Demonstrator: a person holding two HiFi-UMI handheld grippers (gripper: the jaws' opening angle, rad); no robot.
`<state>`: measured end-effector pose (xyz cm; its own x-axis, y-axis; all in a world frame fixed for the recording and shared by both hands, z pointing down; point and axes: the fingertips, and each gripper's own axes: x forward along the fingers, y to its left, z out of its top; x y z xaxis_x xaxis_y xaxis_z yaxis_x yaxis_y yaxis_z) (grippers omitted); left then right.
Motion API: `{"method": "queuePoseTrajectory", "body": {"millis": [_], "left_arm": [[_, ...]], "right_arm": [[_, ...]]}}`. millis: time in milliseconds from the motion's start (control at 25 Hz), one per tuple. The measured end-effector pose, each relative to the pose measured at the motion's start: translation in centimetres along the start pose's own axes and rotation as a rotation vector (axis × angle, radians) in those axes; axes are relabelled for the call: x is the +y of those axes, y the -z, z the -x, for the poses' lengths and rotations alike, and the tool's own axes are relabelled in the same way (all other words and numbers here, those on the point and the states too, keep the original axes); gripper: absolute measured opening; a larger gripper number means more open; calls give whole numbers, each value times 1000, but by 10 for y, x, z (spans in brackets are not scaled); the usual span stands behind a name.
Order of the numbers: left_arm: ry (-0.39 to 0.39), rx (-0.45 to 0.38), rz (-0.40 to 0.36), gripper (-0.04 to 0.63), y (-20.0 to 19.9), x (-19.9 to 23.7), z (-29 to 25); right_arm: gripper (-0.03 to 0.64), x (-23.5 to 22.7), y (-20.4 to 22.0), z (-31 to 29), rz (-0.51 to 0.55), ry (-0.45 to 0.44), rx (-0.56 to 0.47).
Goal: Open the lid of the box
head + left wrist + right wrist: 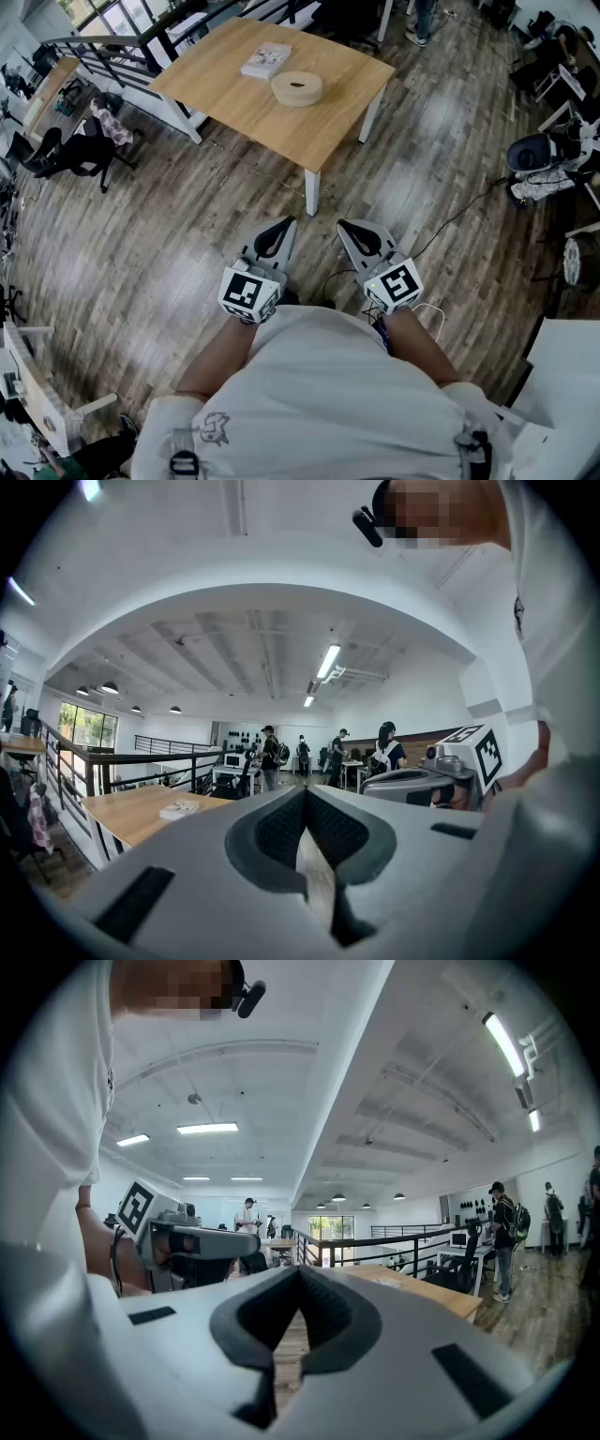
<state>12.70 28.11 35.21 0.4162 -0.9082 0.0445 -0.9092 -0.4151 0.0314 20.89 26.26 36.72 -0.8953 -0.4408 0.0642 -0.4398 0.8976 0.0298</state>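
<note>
A round tan box with its lid on (pixel 296 88) sits on a light wooden table (pixel 234 94) some way ahead of me. Both grippers are held level close to my body, well short of the table. My left gripper (pixel 287 224) is shut with nothing in it; in its own view the left gripper's (pixel 306 793) jaws meet at the tip. My right gripper (pixel 345 226) is shut and empty too, and in the right gripper view the right gripper (pixel 299 1269) has its tips touching. The table edge (pixel 131 813) shows at the left of the left gripper view.
A white book or flat pack (pixel 266 60) lies on the table behind the box. A black railing (pixel 122 42) runs at the far left, chairs and gear (pixel 548 159) at the right. A cable (pixel 450 220) trails over the wood floor. People stand far off (pixel 270 757).
</note>
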Motion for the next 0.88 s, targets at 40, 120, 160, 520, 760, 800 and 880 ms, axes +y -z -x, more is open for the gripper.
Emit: {"method": "queuePoseTrajectory", "body": {"millis": [40, 120, 160, 520, 760, 800, 880], "left_arm": [[1, 0, 0, 5, 0, 2, 0], [1, 0, 1, 5, 0, 5, 0], [1, 1, 3, 5, 0, 6, 0], [33, 8, 28, 6, 7, 22, -8], [108, 1, 31, 155, 10, 40, -20], [122, 5, 35, 199, 12, 46, -22], [148, 13, 38, 232, 17, 59, -25]], "right_arm": [[3, 0, 1, -2, -5, -3, 2], [3, 0, 2, -5, -14, -8, 5], [3, 0, 3, -7, -18, -9, 6], [5, -8, 8, -31, -69, -11, 13], [157, -17, 14, -62, -57, 20, 52], [181, -19, 16, -68, -59, 28, 55], [204, -22, 19, -82, -58, 37, 61]]}}
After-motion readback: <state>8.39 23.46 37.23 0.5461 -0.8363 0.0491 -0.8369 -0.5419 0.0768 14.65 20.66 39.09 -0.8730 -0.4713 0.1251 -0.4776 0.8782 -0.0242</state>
